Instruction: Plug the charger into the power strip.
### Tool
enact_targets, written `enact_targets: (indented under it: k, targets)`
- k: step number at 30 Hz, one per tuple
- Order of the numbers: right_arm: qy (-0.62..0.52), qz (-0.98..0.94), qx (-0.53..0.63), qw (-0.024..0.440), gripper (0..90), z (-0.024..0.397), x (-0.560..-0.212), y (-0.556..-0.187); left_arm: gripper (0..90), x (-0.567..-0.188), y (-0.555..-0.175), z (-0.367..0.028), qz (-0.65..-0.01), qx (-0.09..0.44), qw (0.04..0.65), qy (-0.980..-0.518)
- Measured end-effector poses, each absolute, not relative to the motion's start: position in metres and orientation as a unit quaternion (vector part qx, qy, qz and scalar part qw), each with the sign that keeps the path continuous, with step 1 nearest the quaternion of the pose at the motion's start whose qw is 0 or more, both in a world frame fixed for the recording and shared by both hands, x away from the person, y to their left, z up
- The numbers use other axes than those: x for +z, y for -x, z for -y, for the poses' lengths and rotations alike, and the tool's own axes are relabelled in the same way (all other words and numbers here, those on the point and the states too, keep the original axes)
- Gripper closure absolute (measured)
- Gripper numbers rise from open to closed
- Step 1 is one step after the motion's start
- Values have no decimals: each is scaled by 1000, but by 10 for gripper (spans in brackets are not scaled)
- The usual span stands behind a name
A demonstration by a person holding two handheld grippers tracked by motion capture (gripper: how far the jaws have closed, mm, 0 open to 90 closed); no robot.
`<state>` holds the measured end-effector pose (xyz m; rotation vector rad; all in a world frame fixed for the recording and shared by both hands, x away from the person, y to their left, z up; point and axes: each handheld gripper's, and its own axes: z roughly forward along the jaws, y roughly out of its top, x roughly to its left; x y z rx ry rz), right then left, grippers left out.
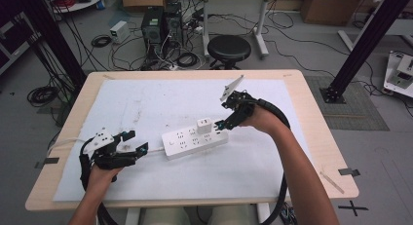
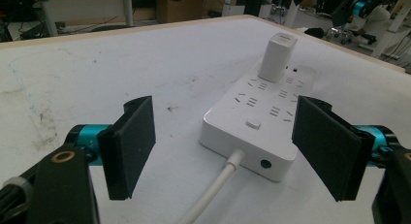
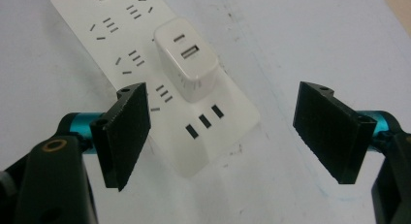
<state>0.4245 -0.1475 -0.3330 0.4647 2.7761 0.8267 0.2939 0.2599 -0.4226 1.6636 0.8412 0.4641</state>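
Centrally on the table (image 1: 311, 152): white power strip (image 1: 195, 143), lying at mid-frame, with charger (image 1: 203, 125) plugged in upright. Lower left, left gripper (image 1: 134, 142) spread wide, empty, near the strip's cord (image 1: 155, 151) end. Right of centre, right gripper (image 1: 223, 115) likewise agape, just beside the charger.

Power strip (image 3: 145, 54) end cropped above

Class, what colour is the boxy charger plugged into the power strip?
White charger; right gripper view shows it best.
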Motion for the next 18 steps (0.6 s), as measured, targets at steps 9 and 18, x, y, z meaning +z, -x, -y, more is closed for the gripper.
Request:
enact_targets:
  k: [9, 18]
  targets:
    - [-187, -934, 282, 118, 216, 171, -336, -407, 237, -422, -292, -259, -359, 198, 575, -708]
    - [-219, -920, 299, 130, 216, 196, -339, -390, 236, -421, -292, -257, -357, 199, 578, -707]
